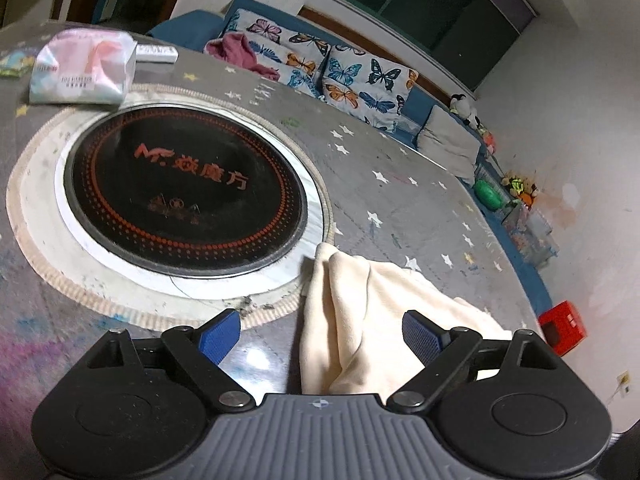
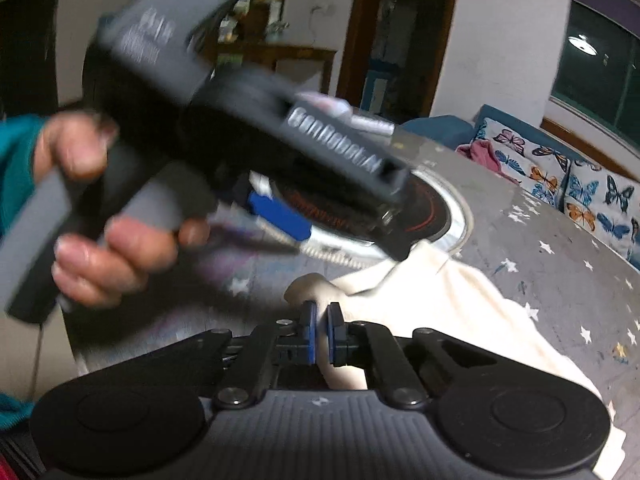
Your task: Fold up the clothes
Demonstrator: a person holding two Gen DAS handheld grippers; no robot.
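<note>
A cream-white, soft fleecy garment [image 1: 360, 320] lies rumpled on a round grey table covered with a star-printed cloth [image 1: 400, 208], filling the lower centre and lower right of the left wrist view. Its fabric is plain and unpatterned, gathered into long soft folds, with one rounded corner reaching up to touch the pale fringed ring around a black round glass cooktop with orange lettering [image 1: 184, 192] set into the middle of the table. The left gripper [image 1: 322, 334] has its blue-padded jaws spread wide apart, the garment running up between them without either pad pressing on it. In the right wrist view the same garment spreads from the lower centre toward the right edge of the frame, and a bunched fold rises at the lower centre. There the right gripper [image 2: 321, 330] has its jaws drawn nearly together, pinching a thin fold of the cream fabric between the blue pads. The upper left of that view is filled by the blurred grey and black body of the left gripper, held by a hand [image 2: 104, 216] coming out of a teal sleeve [image 2: 16, 168]. In the upper left of the left wrist view a pink and white soft pack of tissues [image 1: 84, 68] sits on the table, and butterfly-printed cushions [image 1: 340, 68] rest on a blue sofa behind it.
</note>
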